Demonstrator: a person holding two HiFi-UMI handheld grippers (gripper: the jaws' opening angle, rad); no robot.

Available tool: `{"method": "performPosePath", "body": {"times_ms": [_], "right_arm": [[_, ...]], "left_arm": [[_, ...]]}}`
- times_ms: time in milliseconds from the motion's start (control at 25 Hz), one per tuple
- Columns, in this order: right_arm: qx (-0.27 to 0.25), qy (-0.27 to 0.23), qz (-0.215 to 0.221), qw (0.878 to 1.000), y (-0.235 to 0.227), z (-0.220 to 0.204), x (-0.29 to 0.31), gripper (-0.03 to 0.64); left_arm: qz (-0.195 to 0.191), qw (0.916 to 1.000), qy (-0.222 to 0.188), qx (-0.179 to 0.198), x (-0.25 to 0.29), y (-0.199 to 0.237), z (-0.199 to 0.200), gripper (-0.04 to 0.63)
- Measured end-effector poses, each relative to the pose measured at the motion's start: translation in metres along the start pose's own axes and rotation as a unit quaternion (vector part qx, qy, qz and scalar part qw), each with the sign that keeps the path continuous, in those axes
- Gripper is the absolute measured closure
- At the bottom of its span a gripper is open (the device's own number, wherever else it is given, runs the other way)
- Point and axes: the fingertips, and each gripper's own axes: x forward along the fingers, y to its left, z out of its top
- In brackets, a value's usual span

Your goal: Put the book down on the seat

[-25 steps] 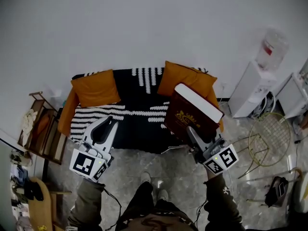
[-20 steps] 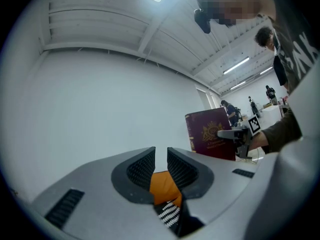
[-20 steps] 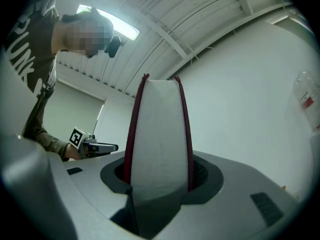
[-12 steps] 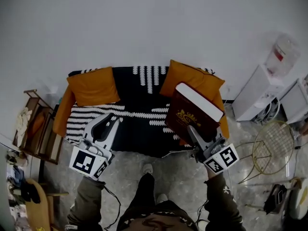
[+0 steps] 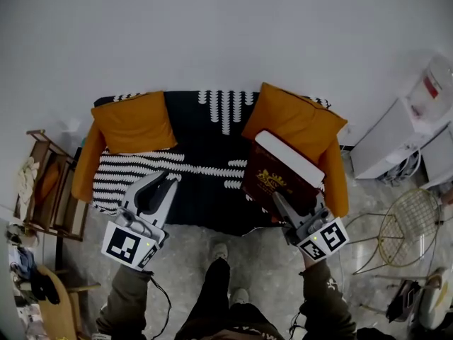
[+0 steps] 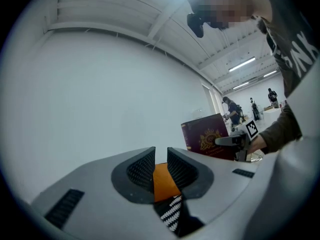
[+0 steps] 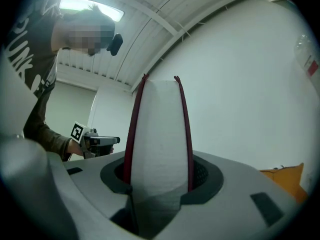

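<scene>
r claw (image 5: 277, 198) clamps the book (image 5: 279, 168) across its thickness, upright over the sofa seat (image 5: 212, 197) at its 3 o'clock end by the orange cushion (image 5: 297, 122), prob. ready to lower flat; l claw (image 5: 166, 179) at 8 o'clock, jaws slightly apart & empty.

Seen from above: a seat (image 5: 205, 129) in a black-and-white cover, with a left cushion (image 5: 133, 122) and a right cushion (image 5: 297, 122), both orange, at its back corners. The right claw (image 5: 283, 205) clamps the lower end of a tilted maroon book (image 5: 279, 172) over the seat's right front corner. The left claw (image 5: 159, 186), empty, hovers at the front edge. A water dispenser (image 5: 407, 129) stands beyond the seat's right end.
</scene>
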Motion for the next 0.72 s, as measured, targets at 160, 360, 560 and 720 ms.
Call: {"method": "performPosePath", "body": {"times_ms": [160, 360, 560, 720], "right_arm": [[0.017, 0.019, -0.006, 1.000, -0.025, -0.052, 0.015, 0.397], [0.055, 0.049, -0.018, 0.997, -0.060, -0.139, 0.032, 0.397], [0.102, 0.079, -0.026, 0.991, -0.087, -0.225, 0.042, 0.397], [0.141, 0.109, -0.038, 0.983, -0.109, -0.297, 0.052, 0.397]], "left_arm": [[-0.011, 0.9999, 0.004, -0.001, 0.018, 0.008, -0.032, 0.532], [-0.025, 0.9996, 0.016, -0.004, 0.040, 0.016, -0.082, 0.532], [-0.030, 0.9987, 0.034, -0.023, 0.054, 0.021, -0.130, 0.532], [-0.036, 0.9983, 0.040, -0.022, 0.062, 0.028, -0.161, 0.532]]}}
